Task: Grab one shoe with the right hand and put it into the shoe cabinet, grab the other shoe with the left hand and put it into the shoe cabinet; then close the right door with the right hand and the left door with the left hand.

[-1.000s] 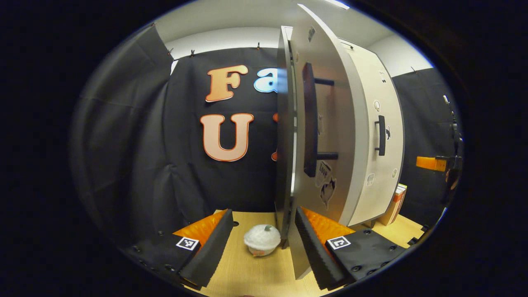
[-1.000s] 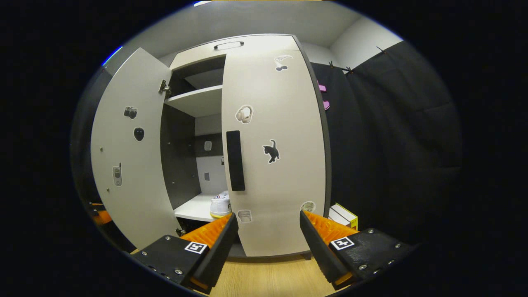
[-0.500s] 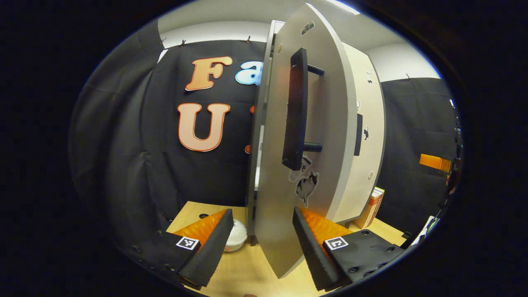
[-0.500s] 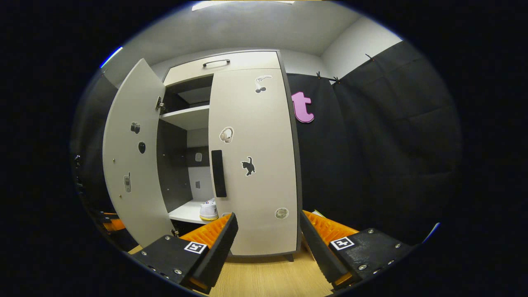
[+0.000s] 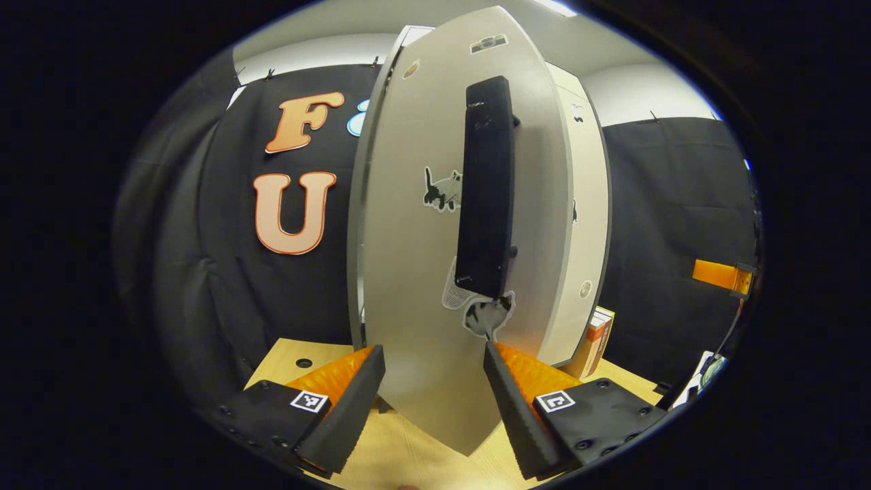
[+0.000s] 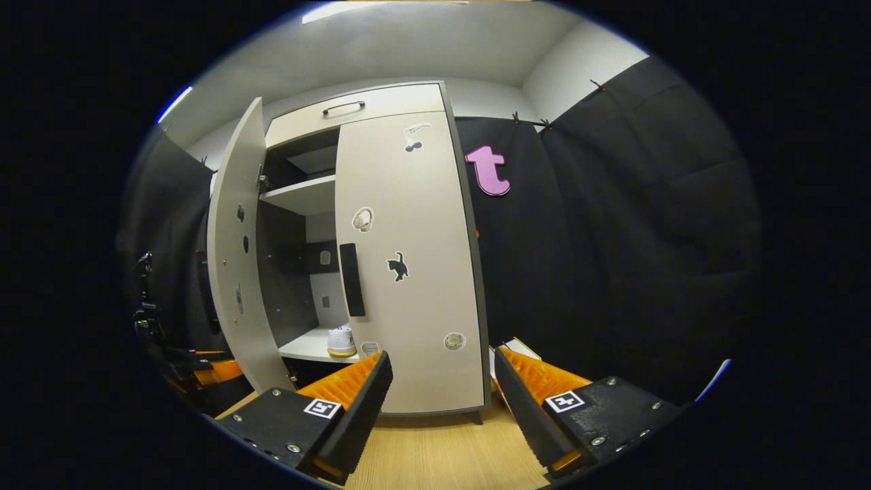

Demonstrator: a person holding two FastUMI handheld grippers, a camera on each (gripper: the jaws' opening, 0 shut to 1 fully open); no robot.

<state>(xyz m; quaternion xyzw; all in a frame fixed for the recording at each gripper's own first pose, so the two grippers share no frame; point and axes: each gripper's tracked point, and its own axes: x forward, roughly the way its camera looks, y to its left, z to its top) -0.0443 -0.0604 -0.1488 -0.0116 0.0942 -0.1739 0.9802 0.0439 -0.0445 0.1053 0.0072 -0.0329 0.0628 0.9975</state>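
My left gripper is spread wide with nothing between its fingers, and the left door stands right ahead at twelve o'clock, its lower edge dipping between my fingers. I judge the risk is here: if I push off-centre or catch the black handle, a finger could snag or skid off the panel and leave the door ajar. My right gripper is also spread and empty, hanging back from the shoe cabinet, whose right door looks shut. Through the gap at eleven o'clock a white shoe sits on the lower shelf. The doors are pale grey, smooth, dotted with stickers.
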